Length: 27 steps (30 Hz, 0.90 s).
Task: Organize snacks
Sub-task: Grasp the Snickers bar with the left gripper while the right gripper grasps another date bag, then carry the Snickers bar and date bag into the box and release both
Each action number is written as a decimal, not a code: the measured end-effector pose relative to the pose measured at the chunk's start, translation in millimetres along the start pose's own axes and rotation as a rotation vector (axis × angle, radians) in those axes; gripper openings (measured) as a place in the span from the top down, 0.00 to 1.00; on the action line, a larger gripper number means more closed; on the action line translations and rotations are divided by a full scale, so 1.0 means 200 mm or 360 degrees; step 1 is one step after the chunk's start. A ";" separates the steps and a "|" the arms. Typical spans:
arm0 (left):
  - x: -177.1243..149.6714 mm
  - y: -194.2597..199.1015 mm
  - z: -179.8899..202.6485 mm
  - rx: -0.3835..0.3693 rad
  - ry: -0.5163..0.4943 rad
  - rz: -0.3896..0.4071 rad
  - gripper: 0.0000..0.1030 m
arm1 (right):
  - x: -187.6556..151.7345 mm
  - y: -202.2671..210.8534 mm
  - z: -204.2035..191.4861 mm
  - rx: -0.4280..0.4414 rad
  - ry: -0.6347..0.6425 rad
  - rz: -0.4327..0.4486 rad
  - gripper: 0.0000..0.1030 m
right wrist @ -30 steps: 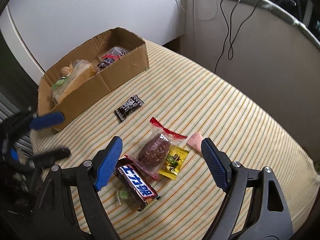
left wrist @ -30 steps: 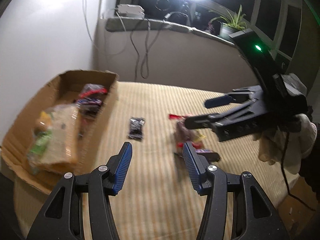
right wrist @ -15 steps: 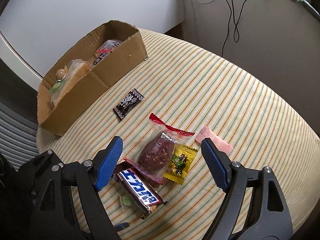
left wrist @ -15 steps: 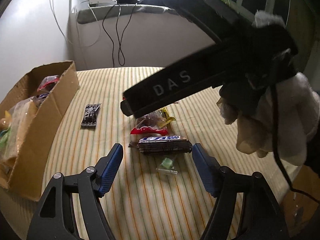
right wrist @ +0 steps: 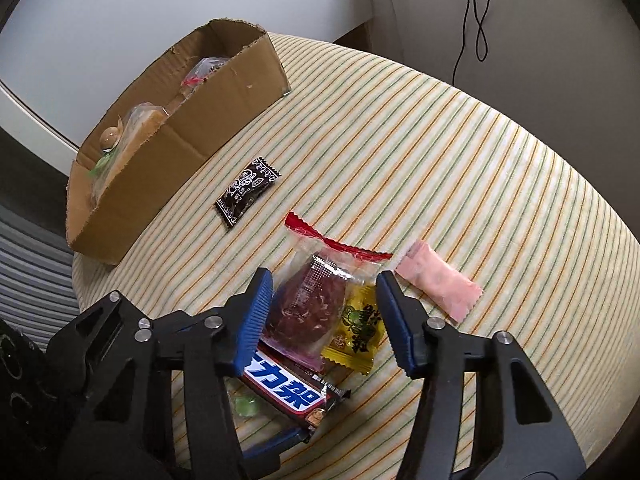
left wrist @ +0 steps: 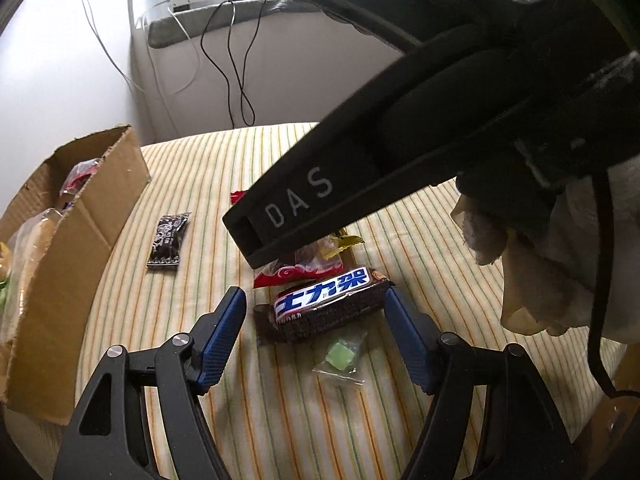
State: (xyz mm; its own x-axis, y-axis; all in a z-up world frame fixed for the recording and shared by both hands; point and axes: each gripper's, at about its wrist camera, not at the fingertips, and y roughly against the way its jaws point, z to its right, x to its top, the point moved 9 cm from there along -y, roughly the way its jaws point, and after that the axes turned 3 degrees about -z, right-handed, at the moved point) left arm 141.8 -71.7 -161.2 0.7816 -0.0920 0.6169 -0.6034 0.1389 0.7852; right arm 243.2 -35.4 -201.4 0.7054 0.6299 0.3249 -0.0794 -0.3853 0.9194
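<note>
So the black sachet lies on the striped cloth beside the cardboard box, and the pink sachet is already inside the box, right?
Not quite. The black sachet does lie on the striped cloth beside the cardboard box, but the pink sachet is not in the box: it lies on the cloth too, on the far side of the snack pile from the box. The right wrist view shows it.

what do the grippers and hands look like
Both the left gripper and the right gripper are black plastic with ribbed blue pads and silver screws. The right one's side reads "DAS". The right hand wears a white fuzzy glove, and a black cable runs past it.
</note>
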 end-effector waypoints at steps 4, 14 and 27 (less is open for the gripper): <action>-0.03 0.01 0.01 -0.0028 0.0010 -0.0007 0.52 | 0.01 -0.01 0.00 0.0038 -0.0012 -0.0009 0.60; -0.04 0.03 0.04 -0.0095 -0.0004 -0.0009 0.67 | 0.02 0.01 0.01 0.0055 -0.0025 0.0032 0.66; 0.01 0.06 0.00 -0.0138 -0.0005 0.0033 0.73 | 0.04 0.19 0.12 0.0073 -0.0112 0.0195 0.67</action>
State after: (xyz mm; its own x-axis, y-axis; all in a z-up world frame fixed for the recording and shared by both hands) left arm 135.5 -70.9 -150.5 0.7686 -0.0914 0.6332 -0.6034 0.2254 0.7650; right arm 262.7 -60.1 -169.3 0.7402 0.5282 0.4160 -0.1364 -0.4878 0.8622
